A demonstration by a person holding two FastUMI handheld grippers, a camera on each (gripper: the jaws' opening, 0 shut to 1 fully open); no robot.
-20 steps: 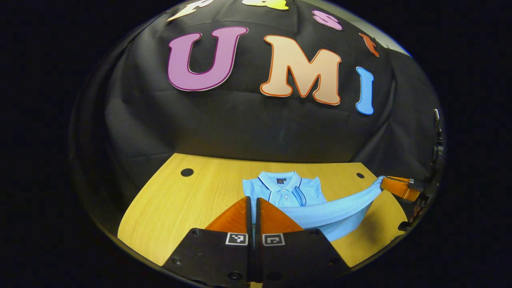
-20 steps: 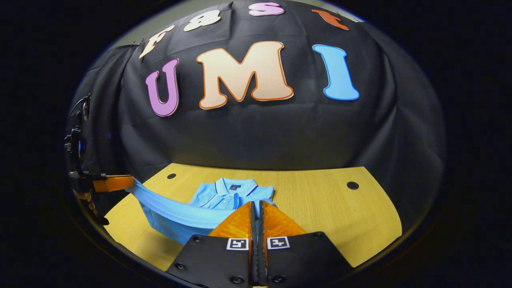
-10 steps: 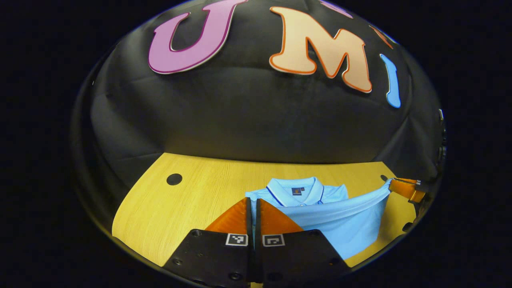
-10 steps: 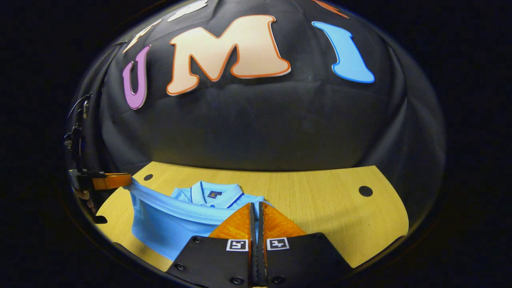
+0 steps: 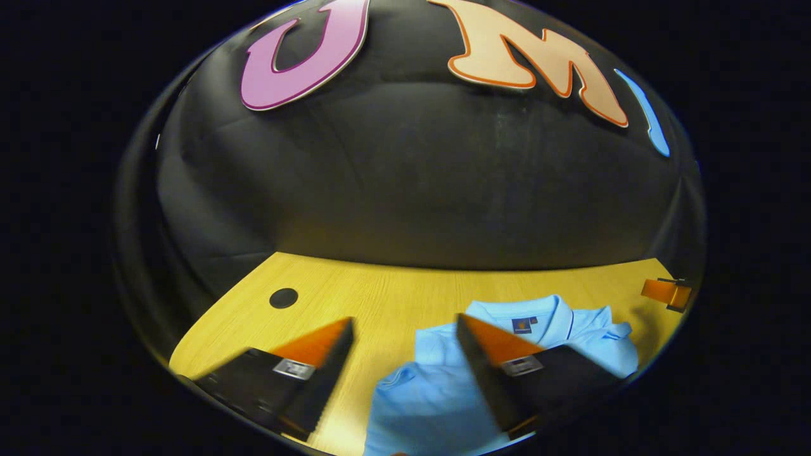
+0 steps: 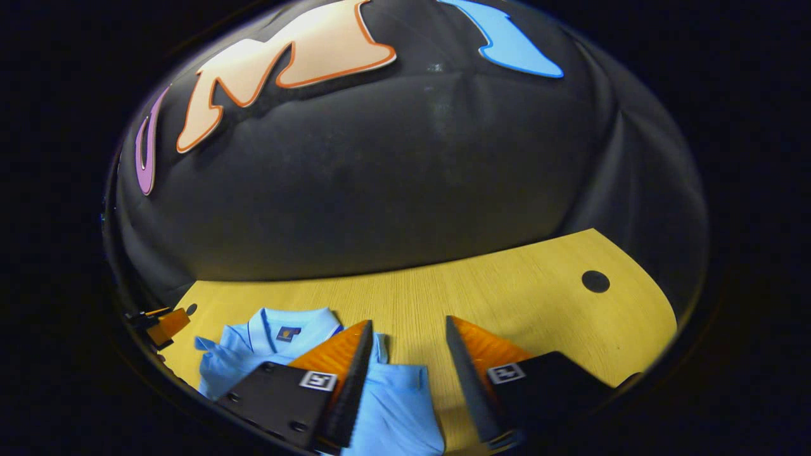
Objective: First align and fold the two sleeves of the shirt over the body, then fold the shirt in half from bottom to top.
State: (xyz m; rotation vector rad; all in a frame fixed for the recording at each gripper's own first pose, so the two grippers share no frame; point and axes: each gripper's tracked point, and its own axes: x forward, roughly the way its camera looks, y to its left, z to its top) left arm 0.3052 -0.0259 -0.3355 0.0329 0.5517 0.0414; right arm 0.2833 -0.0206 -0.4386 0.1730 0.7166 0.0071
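Both grippers are spread wide with nothing pinched between the fingers. The left gripper (image 5: 402, 339) is held low over the desk (image 5: 355, 285), one finger above bare wood and the other above the blue shirt (image 5: 437, 392). The right gripper (image 6: 405, 342) is spread the same way, its left finger over the shirt (image 6: 393, 405) and its right finger over bare desk (image 6: 507, 285). The shirt is seen lying folded near the front edge of the desk, collar (image 5: 538, 313) toward the back wall, with the top layer a bit rumpled. A dark round hole (image 5: 283, 297) is seen in the desk toward its back left corner, and another (image 6: 595, 281) toward the back right.
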